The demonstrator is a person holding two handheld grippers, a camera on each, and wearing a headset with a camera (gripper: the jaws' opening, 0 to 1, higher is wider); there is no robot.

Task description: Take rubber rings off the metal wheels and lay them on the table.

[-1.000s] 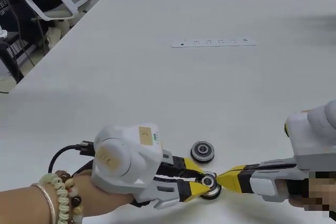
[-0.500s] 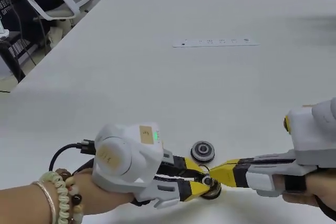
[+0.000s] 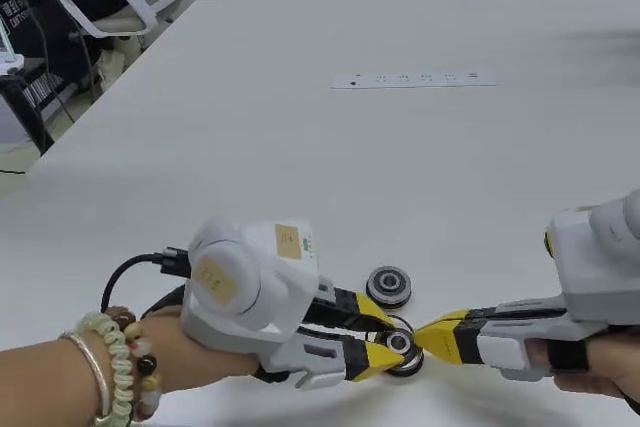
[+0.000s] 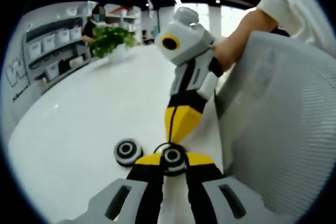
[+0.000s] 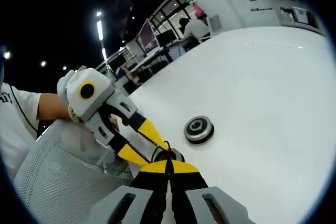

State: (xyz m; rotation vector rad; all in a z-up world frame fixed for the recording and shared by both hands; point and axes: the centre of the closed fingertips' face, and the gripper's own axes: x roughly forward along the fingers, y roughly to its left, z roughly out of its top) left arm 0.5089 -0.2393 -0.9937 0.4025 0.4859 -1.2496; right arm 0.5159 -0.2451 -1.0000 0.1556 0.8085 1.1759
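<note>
Progress: no ring on table yet | left gripper clamps wheel | right gripper closed, pinching its rubber ring (apparently mid-removal) | second wheel untouched

Shiny metal wheels, smooth matt white table

A white power strip lies flat, long side across the head view, sockets up. A white-framed office chair stands at the upper left. Left gripper view: a grey mesh chair back takes up the right side, and a green plant stands near wall shelves holding white bins. Right gripper view: a monitor stands in the background below ceiling light strips.
</note>
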